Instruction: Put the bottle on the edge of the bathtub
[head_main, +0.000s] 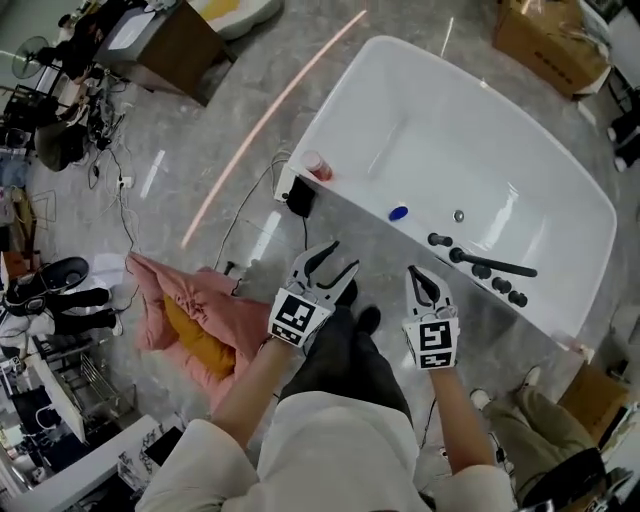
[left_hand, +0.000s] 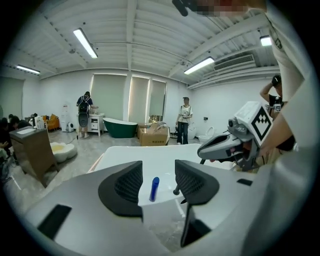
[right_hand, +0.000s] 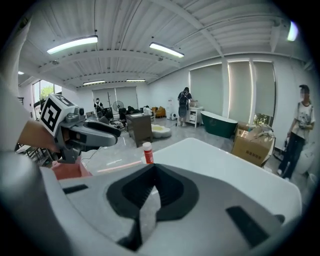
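The blue bottle (head_main: 398, 213) is standing upright on the near rim of the white bathtub (head_main: 360, 203), between the red bottle (head_main: 316, 165) sitting at the tub's corner and the black tap fittings (head_main: 480, 262) along the same rim. The left gripper (head_main: 343, 258) is hovering off the tub's near side with its jaws standing apart and gripping nothing; the blue bottle is showing beyond the gap. The right gripper (head_main: 425, 280) is hanging beside it, jaws meeting and empty.
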